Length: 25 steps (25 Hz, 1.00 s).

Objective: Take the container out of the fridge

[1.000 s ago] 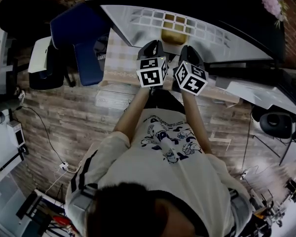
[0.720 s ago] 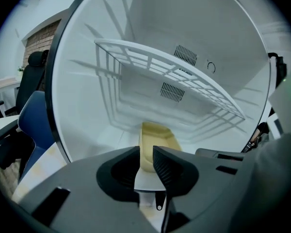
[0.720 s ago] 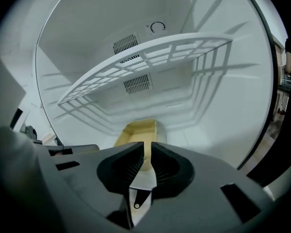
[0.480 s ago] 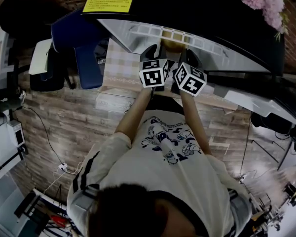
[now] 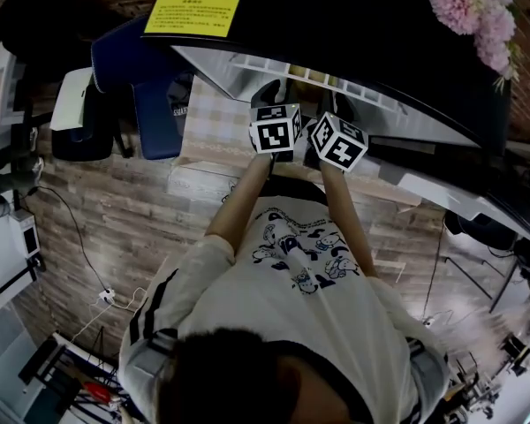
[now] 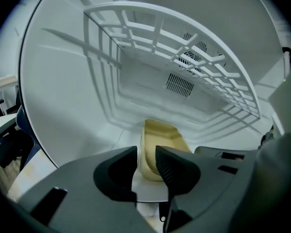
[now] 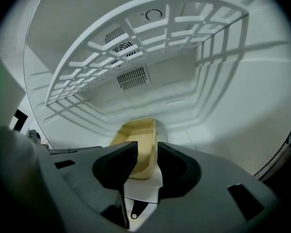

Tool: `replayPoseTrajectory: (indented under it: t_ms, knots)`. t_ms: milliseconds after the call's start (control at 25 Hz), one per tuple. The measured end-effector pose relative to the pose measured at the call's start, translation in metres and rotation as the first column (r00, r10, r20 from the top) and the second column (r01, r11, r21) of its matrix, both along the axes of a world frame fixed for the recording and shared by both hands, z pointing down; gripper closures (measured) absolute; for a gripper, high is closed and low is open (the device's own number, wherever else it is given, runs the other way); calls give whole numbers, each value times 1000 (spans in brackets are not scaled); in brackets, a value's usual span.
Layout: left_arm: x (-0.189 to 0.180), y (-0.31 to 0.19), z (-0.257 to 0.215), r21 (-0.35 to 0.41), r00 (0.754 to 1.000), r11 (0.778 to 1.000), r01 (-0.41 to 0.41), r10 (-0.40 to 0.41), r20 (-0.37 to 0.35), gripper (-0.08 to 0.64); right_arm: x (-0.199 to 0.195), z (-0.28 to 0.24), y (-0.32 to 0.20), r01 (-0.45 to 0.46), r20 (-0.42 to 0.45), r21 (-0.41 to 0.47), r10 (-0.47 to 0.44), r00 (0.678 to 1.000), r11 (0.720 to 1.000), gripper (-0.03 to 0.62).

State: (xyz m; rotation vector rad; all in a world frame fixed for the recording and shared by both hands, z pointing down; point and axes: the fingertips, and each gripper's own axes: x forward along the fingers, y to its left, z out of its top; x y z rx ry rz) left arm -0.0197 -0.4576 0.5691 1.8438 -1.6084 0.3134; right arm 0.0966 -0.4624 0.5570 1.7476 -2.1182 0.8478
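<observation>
The yellow container (image 6: 164, 136) sits on the white floor of the fridge (image 6: 63, 81), below the slatted shelf (image 6: 184, 38). My left gripper (image 6: 145, 154) has its jaws nearly together, pinching the container's left wall. My right gripper (image 7: 147, 149) does the same on the right wall, with its jaws close on the rim. Both my forearms reach straight ahead, side by side, and the two marker cubes sit close together at the fridge's mouth. A second ago the container showed plainly through the shelf from my head. Now the fridge's dark top, with its yellow label (image 5: 192, 16), covers more of that view, the shelf shows only as a narrow strip, and my grippers have gone further under it.
</observation>
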Motion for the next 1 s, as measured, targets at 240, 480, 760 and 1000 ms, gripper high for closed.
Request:
replayPoseTrajectory:
  t_ms: [240, 480, 760, 1000]
  knots:
    - [0, -7, 5, -13, 1000, 1000, 7, -7, -6, 443, -3, 10, -6, 6, 14, -29, -6, 1000, 1000, 466]
    - [1, -13, 12, -29, 1000, 1000, 10, -10, -11, 443, 0, 17, -10, -13, -2, -55, 13, 1000, 998, 466]
    - [2, -19, 23, -54, 1000, 998, 10, -11, -4, 443, 0, 24, -16, -25, -7, -82, 24, 1000, 996, 473]
    - [5, -19, 22, -69, 1000, 997, -15, 16, 8, 443, 0, 32, -17, -32, -15, -104, 31, 999, 994, 500]
